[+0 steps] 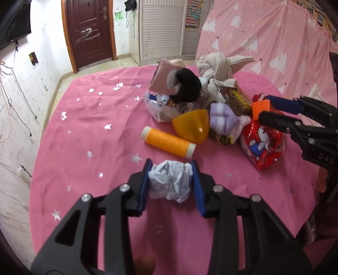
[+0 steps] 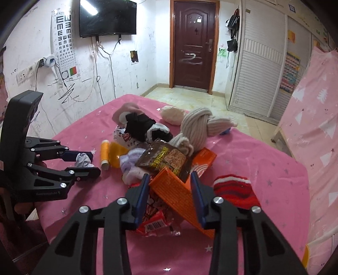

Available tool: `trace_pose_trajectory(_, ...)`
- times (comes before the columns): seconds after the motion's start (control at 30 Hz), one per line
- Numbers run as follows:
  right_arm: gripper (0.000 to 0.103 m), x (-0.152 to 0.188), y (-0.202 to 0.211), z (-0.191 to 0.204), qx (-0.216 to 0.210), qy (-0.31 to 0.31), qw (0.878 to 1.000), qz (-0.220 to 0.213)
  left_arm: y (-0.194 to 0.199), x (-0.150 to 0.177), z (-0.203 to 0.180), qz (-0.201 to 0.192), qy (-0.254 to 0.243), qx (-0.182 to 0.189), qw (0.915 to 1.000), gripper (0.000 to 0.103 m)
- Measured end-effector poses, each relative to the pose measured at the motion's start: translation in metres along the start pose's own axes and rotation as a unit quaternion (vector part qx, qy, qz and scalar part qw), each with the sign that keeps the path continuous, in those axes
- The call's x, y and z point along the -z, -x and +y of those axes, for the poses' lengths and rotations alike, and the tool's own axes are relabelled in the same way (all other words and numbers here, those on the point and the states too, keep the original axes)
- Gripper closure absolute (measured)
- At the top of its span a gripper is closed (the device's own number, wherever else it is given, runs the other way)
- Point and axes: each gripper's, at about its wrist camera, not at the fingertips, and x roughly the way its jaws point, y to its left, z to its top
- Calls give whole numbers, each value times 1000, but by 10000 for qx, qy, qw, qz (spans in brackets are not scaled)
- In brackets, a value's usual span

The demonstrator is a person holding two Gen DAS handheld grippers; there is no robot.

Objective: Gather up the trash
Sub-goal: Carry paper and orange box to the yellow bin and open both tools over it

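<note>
Both blue pads of the left claw (image 1: 171, 184) pinch crumpled paper (image 1: 170, 182).

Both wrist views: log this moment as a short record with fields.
surface: pink cloth
left gripper: closed on paper wad
right gripper: closed on orange box
trash in pile: red wrapper, brown packet
non-trash nearby: thread spool, yellow cup, socks
background: door, TV
</note>
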Motion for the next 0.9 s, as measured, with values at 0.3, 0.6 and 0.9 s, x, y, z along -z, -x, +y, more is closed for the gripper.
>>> trace_pose_trajectory(0.3, 82, -3, 16, -5, -53, -135, 9993, -334, 23, 3, 5, -207, 71, 7, 9998, 68)
trace_pose_trajectory(0.6, 85, -3, 34, -17, 71, -381, 9972, -632, 47, -3, -12, -443, -113, -64, 9989, 68)
trace_pose_trajectory(0.9, 85, -1, 73, -48, 118, -830, 9898, -1148, 59, -28, -54, -631, -557, 76, 9964, 68)
